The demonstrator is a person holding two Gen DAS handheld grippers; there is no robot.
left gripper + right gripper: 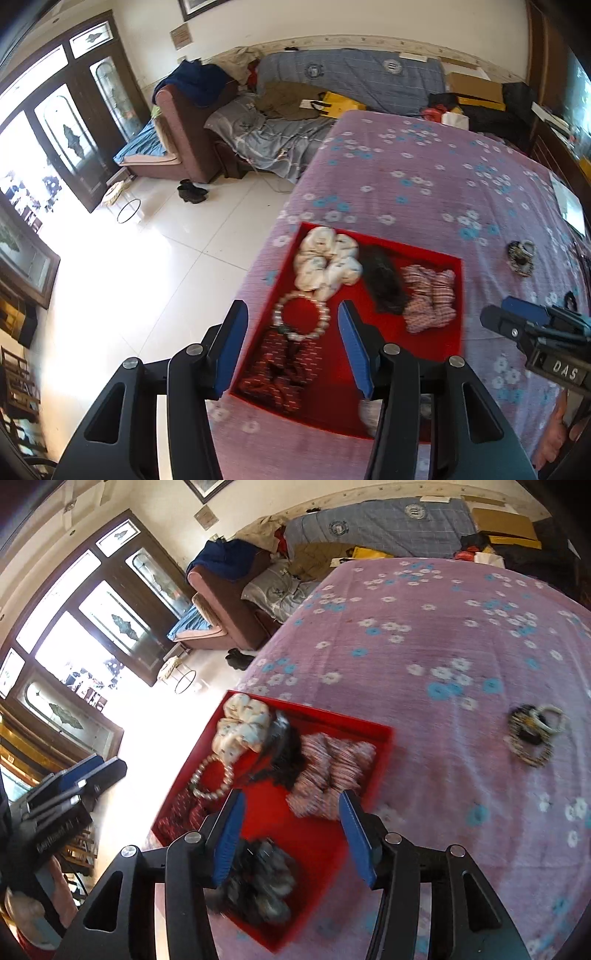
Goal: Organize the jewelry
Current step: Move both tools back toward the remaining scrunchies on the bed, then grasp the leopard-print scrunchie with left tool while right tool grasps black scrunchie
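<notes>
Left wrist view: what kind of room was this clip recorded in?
Probably a lived-in home living room. A brown sofa heaped with blue-grey bedding, dark wood-framed glass doors, and a purple floral cloth over the work surface holding a red tray.

home | bed [424, 177], sofa [184, 133], glazed doors [62, 122]

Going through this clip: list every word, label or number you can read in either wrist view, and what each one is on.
"DAS": white letters on a plate on the right tool body, seen in the left wrist view.
Left tool body, right wrist view: white lettering, too blurred to read.
Wall plaque: too small to read.
Round emblems on the blue quilt: unreadable.
</notes>
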